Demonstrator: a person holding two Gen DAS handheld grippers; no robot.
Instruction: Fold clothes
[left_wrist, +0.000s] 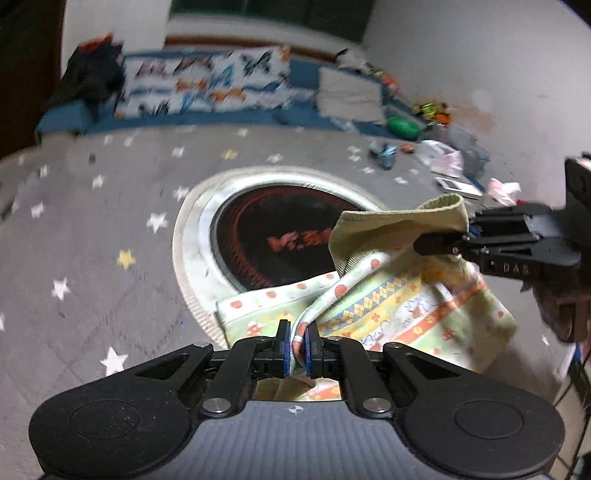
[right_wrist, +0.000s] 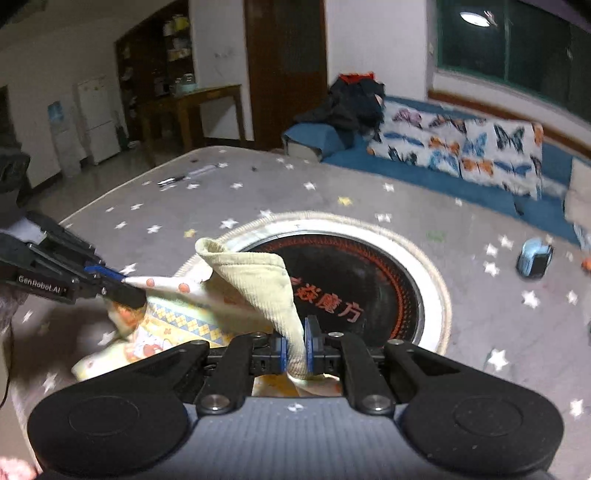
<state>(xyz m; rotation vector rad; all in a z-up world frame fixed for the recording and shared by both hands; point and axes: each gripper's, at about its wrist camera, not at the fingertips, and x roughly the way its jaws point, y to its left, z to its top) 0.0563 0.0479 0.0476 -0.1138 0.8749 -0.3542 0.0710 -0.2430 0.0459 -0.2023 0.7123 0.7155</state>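
A small child's garment (left_wrist: 399, 299), pale green and yellow with orange dots and patterned bands, is held up over a grey star-print table cover (left_wrist: 92, 236). My left gripper (left_wrist: 297, 345) is shut on one patterned edge of it. My right gripper (left_wrist: 439, 242) comes in from the right and is shut on its ribbed yellow band (left_wrist: 402, 221). In the right wrist view my right gripper (right_wrist: 295, 349) pinches the ribbed band (right_wrist: 258, 280), and my left gripper (right_wrist: 122, 286) holds the dotted edge at the left.
A round black heater plate with a white rim (left_wrist: 273, 236) sits in the table under the garment. A blue sofa with a butterfly cushion (left_wrist: 203, 85) lies behind. Toys and papers (left_wrist: 443, 155) clutter the far right. A blue toy (right_wrist: 533, 260) lies on the table.
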